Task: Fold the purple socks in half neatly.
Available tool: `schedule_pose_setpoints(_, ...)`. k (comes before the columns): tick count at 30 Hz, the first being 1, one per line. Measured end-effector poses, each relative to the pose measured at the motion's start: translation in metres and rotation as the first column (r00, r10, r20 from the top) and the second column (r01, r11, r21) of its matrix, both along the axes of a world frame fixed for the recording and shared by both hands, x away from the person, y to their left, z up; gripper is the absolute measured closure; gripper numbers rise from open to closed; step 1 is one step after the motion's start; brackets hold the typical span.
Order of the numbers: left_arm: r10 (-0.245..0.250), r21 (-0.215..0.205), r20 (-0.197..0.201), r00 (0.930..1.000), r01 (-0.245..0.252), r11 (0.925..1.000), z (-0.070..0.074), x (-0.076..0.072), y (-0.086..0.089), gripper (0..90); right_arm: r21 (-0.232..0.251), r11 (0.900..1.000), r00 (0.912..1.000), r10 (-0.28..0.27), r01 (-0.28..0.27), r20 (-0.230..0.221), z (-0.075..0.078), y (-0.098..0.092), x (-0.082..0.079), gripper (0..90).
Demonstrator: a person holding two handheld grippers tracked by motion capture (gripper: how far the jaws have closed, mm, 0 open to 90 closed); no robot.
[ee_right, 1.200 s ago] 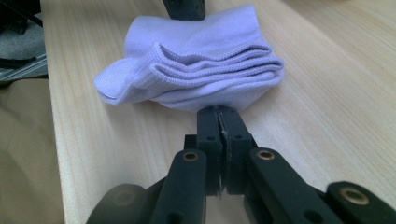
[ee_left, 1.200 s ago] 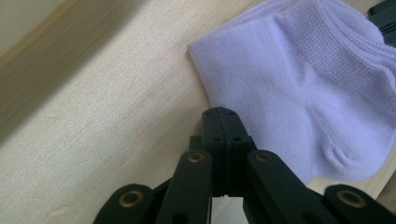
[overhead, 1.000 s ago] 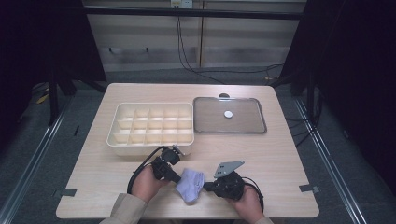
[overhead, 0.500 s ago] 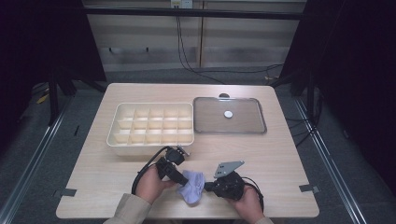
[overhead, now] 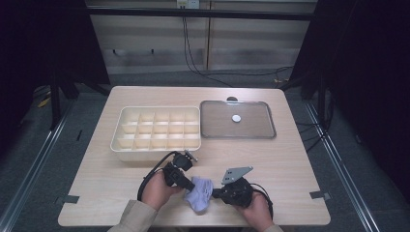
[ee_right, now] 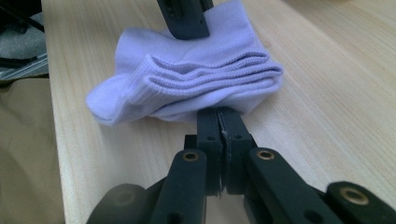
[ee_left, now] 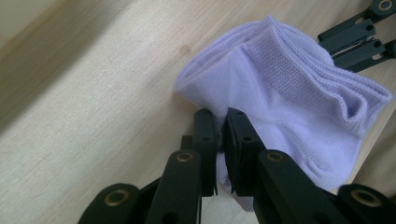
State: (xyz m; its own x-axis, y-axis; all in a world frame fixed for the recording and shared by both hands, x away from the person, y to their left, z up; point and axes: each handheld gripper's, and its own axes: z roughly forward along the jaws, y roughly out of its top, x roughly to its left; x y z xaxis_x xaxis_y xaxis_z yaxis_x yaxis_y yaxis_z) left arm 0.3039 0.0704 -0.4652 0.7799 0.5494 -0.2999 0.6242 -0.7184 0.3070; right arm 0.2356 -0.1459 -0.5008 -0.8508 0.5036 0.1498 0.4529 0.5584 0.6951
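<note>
The lavender sock [overhead: 200,192] lies bunched at the table's [overhead: 290,159] near edge, between my two claws. My right gripper [ee_right: 219,122] is clamped on its folded cuff end; my left gripper [ee_left: 218,128], jaws just closing, pinches the opposite edge. The sock's long axis runs claw to claw; compartment box [overhead: 157,133] lies beyond, nearer my left.

The high view is evenly lit on the surface [overhead: 290,159], with dark surroundings. Both claw views are bright and sharp near the tips; the black links at the bottom are soft. A broad shadow lies left of the left claw [ee_left: 219,140].
</note>
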Motion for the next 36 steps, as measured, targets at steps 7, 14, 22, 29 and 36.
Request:
schedule_pose_setpoints(7,-0.01,-0.009,-0.018,0.9998,0.01,0.9999,0.011,0.001,-0.002,83.6,0.001,1.0,1.0,-0.003,0.003,0.001,0.0,0.001,0.0,87.7)
schedule_pose_setpoints(14,-0.019,0.01,-0.016,0.9997,0.019,0.9998,0.017,0.003,-0.004,83.7,0.0,1.0,1.0,0.0,0.0,0.008,0.0,0.001,0.0,87.6)
schedule_pose_setpoints(22,-0.013,0.018,-0.013,0.9998,0.013,0.9998,0.015,0.004,-0.002,84.0,-0.024,1.0,0.9999,0.006,-0.005,0.01,0.002,0.003,-0.001,87.5)
schedule_pose_setpoints(29,-0.014,0.036,-0.01,0.9999,0.014,0.9992,0.016,0.005,-0.001,84.0,0.001,1.0,0.9994,-0.009,0.009,0.034,0.009,-0.001,0.0,88.1)
schedule_pose_setpoints(36,-0.014,0.048,-0.006,0.9999,0.014,0.9987,0.018,0.005,-0.005,83.7,0.036,0.999,0.999,-0.021,0.02,0.04,0.012,-0.002,0.0,88.3)
